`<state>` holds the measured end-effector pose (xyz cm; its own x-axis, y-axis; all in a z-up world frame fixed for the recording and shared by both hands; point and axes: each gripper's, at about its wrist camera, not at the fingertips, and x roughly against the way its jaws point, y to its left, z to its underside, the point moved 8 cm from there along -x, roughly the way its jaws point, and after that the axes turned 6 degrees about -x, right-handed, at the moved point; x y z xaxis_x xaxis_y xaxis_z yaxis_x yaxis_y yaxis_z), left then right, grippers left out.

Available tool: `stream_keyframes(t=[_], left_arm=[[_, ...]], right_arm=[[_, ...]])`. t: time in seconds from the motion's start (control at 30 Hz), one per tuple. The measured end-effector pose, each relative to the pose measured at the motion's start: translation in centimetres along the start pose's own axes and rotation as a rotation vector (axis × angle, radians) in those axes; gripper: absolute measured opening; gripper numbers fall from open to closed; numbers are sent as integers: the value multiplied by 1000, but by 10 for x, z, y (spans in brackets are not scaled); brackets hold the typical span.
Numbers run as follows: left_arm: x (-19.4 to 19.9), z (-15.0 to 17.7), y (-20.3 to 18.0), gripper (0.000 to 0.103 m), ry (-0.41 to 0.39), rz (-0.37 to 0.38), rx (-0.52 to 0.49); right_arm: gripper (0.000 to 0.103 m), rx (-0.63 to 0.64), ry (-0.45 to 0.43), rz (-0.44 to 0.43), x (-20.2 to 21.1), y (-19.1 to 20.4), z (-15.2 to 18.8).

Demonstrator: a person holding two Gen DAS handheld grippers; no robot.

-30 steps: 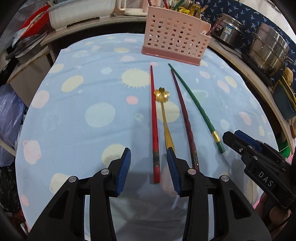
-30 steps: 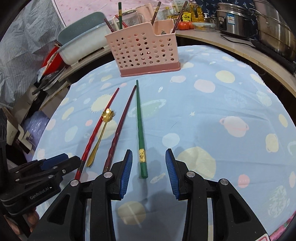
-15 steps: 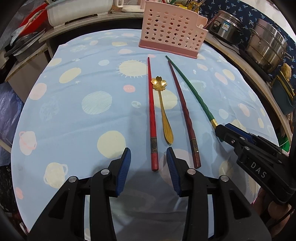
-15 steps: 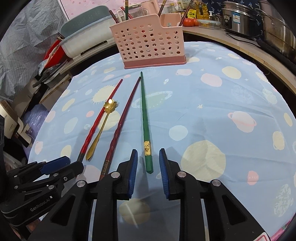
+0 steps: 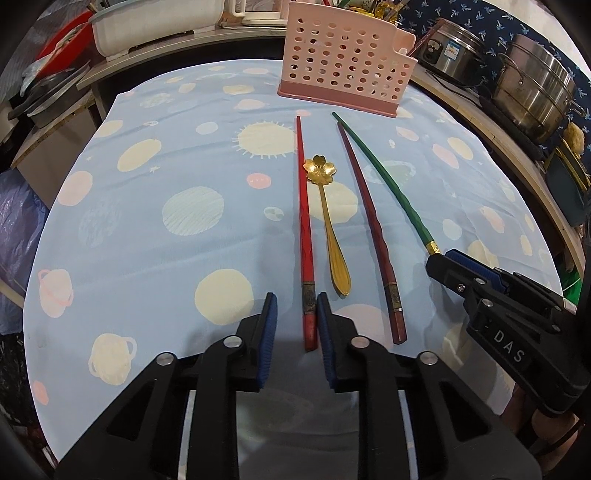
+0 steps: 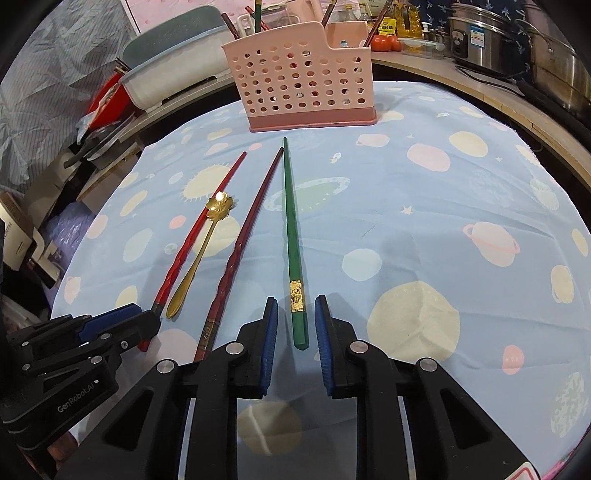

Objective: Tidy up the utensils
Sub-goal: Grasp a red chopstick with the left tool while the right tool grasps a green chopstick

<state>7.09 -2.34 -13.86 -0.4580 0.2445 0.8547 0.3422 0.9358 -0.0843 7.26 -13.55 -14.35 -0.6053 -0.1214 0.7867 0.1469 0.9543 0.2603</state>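
A red chopstick [image 5: 304,229], a gold flower spoon [image 5: 327,206], a dark red chopstick [image 5: 369,221] and a green chopstick [image 5: 388,184] lie side by side on the blue planet-print cloth [image 5: 147,221]. A pink holed utensil basket [image 5: 343,66] stands beyond them. My left gripper [image 5: 295,325] is open, its jaws on either side of the red chopstick's near end, closer to the right pad. My right gripper [image 6: 295,328] is open around the green chopstick's [image 6: 291,236] near end. The basket [image 6: 303,74] holds several chopsticks.
Steel pots [image 5: 535,92] and a rice cooker [image 5: 447,48] stand on the counter at the right. A white tub [image 5: 155,22] and dark pans [image 5: 48,92] sit at the back left. The table edge curves close behind the basket.
Both grippers have narrowed their opening. The left one drew back and shifted so the red chopstick's end lies between its pads; the right one settled around the green chopstick's end.
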Motion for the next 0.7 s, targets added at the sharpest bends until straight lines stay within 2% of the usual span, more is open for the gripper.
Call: stream_keyframes(t=[0.13, 0.2, 0.3, 0.7], left_arm=[[-1, 0, -1, 11, 1, 7, -2], [-1, 0, -1, 8, 1, 11, -4], [-1, 0, -3, 7, 1, 14, -6], [10, -1, -3, 7, -16, 31, 4]], right_arm=[[18, 5, -5, 4, -1, 1, 0], [13, 9, -4, 6, -2, 1, 0], [8, 9, -2, 3, -2, 1, 0], [8, 3, -12, -10, 7, 1, 3]])
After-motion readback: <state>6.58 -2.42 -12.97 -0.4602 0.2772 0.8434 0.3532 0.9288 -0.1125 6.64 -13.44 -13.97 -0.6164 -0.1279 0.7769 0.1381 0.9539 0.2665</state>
